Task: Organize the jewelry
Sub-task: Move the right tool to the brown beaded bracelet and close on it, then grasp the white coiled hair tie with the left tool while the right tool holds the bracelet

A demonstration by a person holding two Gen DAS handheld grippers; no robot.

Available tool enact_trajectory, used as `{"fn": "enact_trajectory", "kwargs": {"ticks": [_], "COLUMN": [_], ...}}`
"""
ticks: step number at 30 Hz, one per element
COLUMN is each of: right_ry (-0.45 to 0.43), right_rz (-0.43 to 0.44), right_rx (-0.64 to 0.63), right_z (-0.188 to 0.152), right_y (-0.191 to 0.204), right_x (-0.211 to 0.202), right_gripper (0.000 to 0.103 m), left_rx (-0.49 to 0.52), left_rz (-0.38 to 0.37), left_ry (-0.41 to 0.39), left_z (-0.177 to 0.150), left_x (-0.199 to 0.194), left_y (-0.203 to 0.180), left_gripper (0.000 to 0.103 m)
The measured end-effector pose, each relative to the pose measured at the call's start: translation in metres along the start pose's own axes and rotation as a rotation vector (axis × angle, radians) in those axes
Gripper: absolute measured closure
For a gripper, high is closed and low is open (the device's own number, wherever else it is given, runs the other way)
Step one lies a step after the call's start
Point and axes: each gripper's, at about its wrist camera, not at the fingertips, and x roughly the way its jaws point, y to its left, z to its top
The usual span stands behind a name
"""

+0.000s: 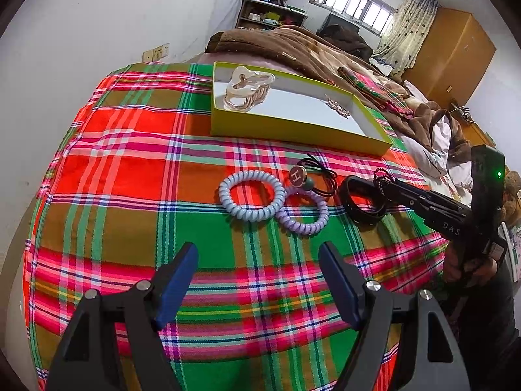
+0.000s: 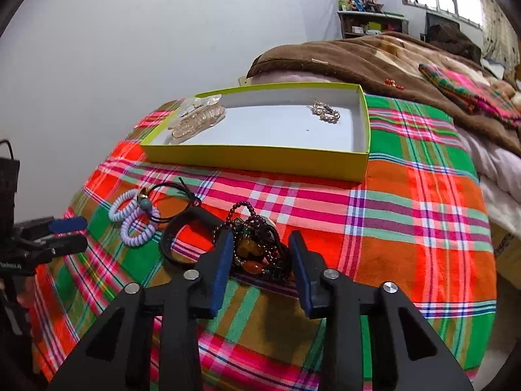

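Note:
My right gripper (image 2: 262,238) sits low over a heap of dark red and amber bead bracelets (image 2: 257,254) on the plaid cloth, its blue pads touching the heap on both sides. Left of it lie a black band (image 2: 167,244), two spiral hair ties (image 2: 136,231) and a black elastic with a round "H" charm (image 1: 297,175). My left gripper (image 1: 259,249) hovers open and empty in front of the blue spiral tie (image 1: 224,195) and the purple one (image 1: 306,228). Behind them a yellow-green box (image 1: 293,130) holds a clear hair claw (image 1: 247,93) and a small gold piece (image 1: 338,107).
The plaid cloth (image 1: 130,163) covers the end of a bed and drops off at its near and left edges. A brown blanket (image 2: 374,55) and folded plaid fabric (image 2: 469,91) lie behind the box. A white wall runs along the left.

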Motion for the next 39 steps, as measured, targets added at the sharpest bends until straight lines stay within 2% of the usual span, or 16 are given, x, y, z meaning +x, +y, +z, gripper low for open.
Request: {"fn": "enact_trajectory", "kwargs": {"ticks": [2, 4, 8, 17, 26, 34, 39], "right_ry": [-0.004, -0.01, -0.016, -0.106, -0.197, -0.211, -0.191], "right_rz": [-0.001, 0.002, 0.004, 0.002, -0.039, -0.052, -0.066], "right_rx": [-0.006, -0.008, -0.037, -0.018, 0.025, 0.051, 0.055], "right_z": [-0.001, -0.001, -0.003, 0.002, 0.009, 0.012, 0.007], "right_y": [0.0, -0.001, 0.003, 0.0, -0.017, -0.028, -0.032], "right_x": [-0.002, -0.005, -0.01, -0.037, -0.073, -0.077, -0.071], "right_gripper": [0.084, 0.091, 0.096, 0.098, 0.098, 0.098, 0.098], "left_rx": [0.003, 0.004, 0.005, 0.006, -0.005, -0.034, -0.072], "left_rz": [0.005, 0.007, 0.012, 0.03, 0.057, 0.111, 0.121], "left_ry": [0.001, 0.001, 0.002, -0.004, -0.005, 0.001, -0.01], "left_z": [0.001, 0.0, 0.0, 0.001, 0.007, 0.021, 0.035], "left_x": [0.001, 0.0, 0.0, -0.001, 0.002, 0.017, 0.023], "left_y": [-0.003, -0.004, -0.007, -0.009, -0.004, 0.004, 0.012], "left_gripper": [0.025, 0.025, 0.025, 0.025, 0.025, 0.025, 0.025]}}
